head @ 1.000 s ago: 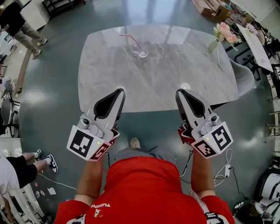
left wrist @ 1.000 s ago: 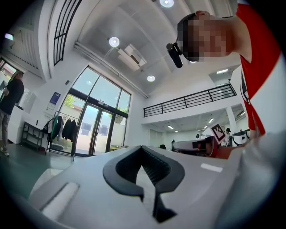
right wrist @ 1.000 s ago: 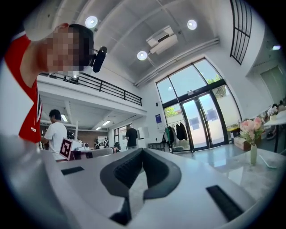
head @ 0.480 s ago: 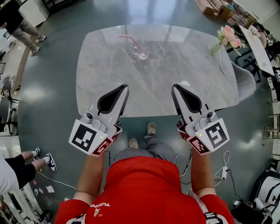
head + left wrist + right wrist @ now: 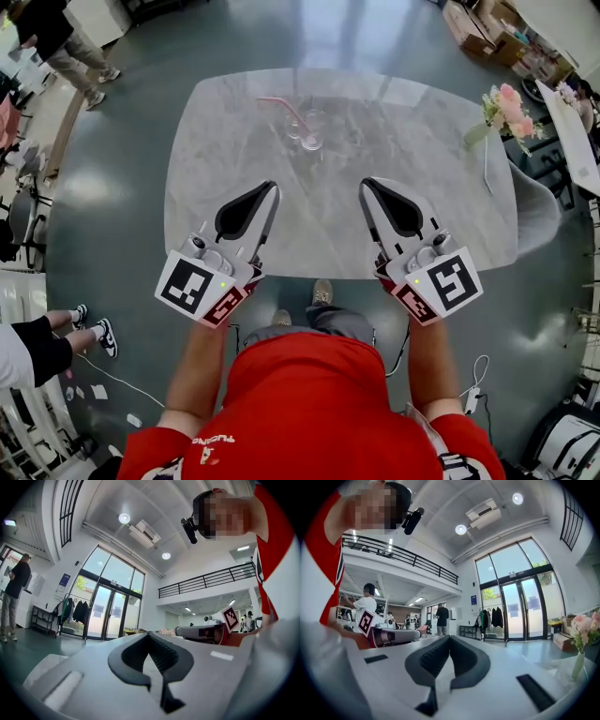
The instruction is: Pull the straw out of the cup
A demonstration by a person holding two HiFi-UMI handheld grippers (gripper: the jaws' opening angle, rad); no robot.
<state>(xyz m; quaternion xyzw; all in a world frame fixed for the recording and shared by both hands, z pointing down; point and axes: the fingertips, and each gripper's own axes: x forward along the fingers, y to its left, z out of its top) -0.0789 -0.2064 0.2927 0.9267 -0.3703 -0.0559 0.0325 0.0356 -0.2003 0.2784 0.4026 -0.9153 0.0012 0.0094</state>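
Observation:
A clear glass cup (image 5: 308, 132) stands on the far side of the grey marble table (image 5: 225, 159), with a pink bent straw (image 5: 279, 100) leaning out of it to the left. My left gripper (image 5: 272, 187) and right gripper (image 5: 365, 184) hover side by side over the table's near half, well short of the cup. Both are shut with nothing between the jaws. The left gripper view shows its fingertips (image 5: 149, 635) meeting, and the right gripper view shows the same (image 5: 449, 637). Neither gripper view shows the cup or the straw.
A vase of pink flowers (image 5: 507, 106) stands at the table's right end, also seen in the right gripper view (image 5: 584, 623). A white chair (image 5: 537, 202) sits beyond that end. Other people stand at the far left (image 5: 58, 37) and near left (image 5: 37, 349).
Both grippers have moved forward over the table's near edge, towards the cup. The person has stepped closer to the table. The jaws have stayed shut.

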